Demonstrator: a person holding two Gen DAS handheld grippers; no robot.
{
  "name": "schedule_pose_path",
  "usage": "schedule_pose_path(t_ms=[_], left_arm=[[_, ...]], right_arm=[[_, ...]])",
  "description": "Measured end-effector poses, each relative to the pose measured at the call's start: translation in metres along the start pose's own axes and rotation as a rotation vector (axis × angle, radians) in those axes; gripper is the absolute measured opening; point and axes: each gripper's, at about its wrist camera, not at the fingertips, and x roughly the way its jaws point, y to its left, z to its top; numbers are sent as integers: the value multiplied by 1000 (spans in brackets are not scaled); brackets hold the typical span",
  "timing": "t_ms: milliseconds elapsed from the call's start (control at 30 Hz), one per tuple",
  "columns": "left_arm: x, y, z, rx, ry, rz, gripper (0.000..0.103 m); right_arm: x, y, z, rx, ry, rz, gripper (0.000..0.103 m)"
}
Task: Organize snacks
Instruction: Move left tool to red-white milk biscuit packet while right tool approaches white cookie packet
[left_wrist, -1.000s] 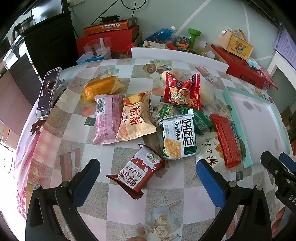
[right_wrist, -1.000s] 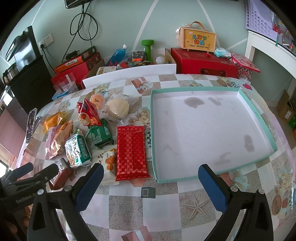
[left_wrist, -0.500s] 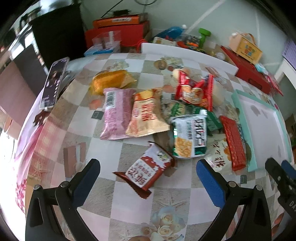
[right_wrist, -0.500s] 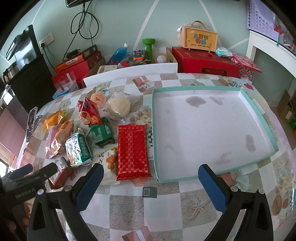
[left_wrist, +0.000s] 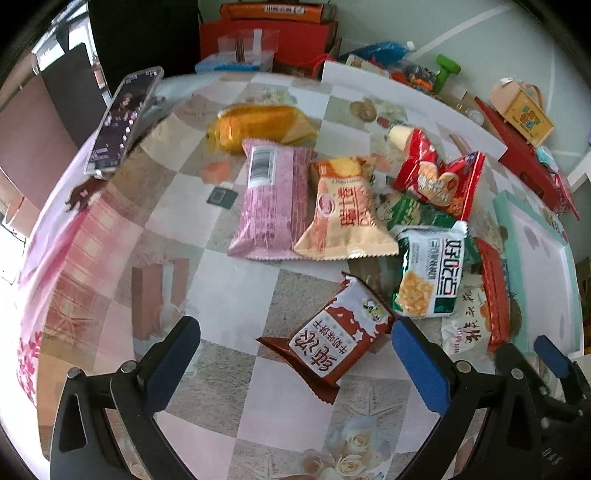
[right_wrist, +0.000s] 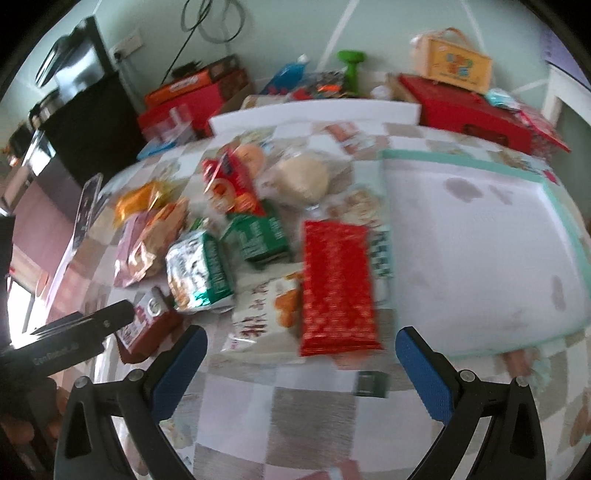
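Several snack packets lie in a heap on the patterned table. In the left wrist view my left gripper (left_wrist: 295, 363) is open, its fingers either side of a brown-and-white packet (left_wrist: 328, 338). Beyond lie a pink packet (left_wrist: 271, 201), a beige packet (left_wrist: 345, 212), an orange packet (left_wrist: 258, 125), a red bag (left_wrist: 439, 181) and a green-white packet (left_wrist: 432, 273). In the right wrist view my right gripper (right_wrist: 301, 369) is open and empty, close in front of a long red packet (right_wrist: 338, 290) and a white packet (right_wrist: 264, 314). The empty teal-rimmed tray (right_wrist: 569, 229) lies to the right.
A phone (left_wrist: 125, 118) lies at the table's far left edge. Red boxes (right_wrist: 469, 114), a yellow carry box (right_wrist: 454, 64), a green dumbbell (right_wrist: 349, 61) and a white board (right_wrist: 314, 114) stand behind the table. A small dark tag (right_wrist: 371, 384) lies near my right gripper.
Both grippers have moved forward and lower toward the snacks. The left one now straddles the brown-and-white packet; the right one has closed in on the long red packet. Both stayed open.
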Motion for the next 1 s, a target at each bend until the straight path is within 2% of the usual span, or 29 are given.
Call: schedule_pose_path(t_ms=[100,233,300,467,600,800,1000], left_arm=[[8,-3,1,6,21,-19,103],[18,-7,3,35,37,11,99],[24,-7,5,40,52,21,98],[32,-4,11,23,65,-25,98],[37,-13,11,49,88,-73,94],[45,-26,9,86,98,-38,91],[57,-13,10,16,101,3,90]], right_arm=[[10,11,1,-26,15,17,103],[20,23,3,-61,32,33,90],[25,27,3,-77,44,27,88],[38,31,5,-90,67,25,73],[52,36,2,-123,115,28,72],[58,44,0,-171,106,-15,72],[64,47,2,-203,92,-47,71]])
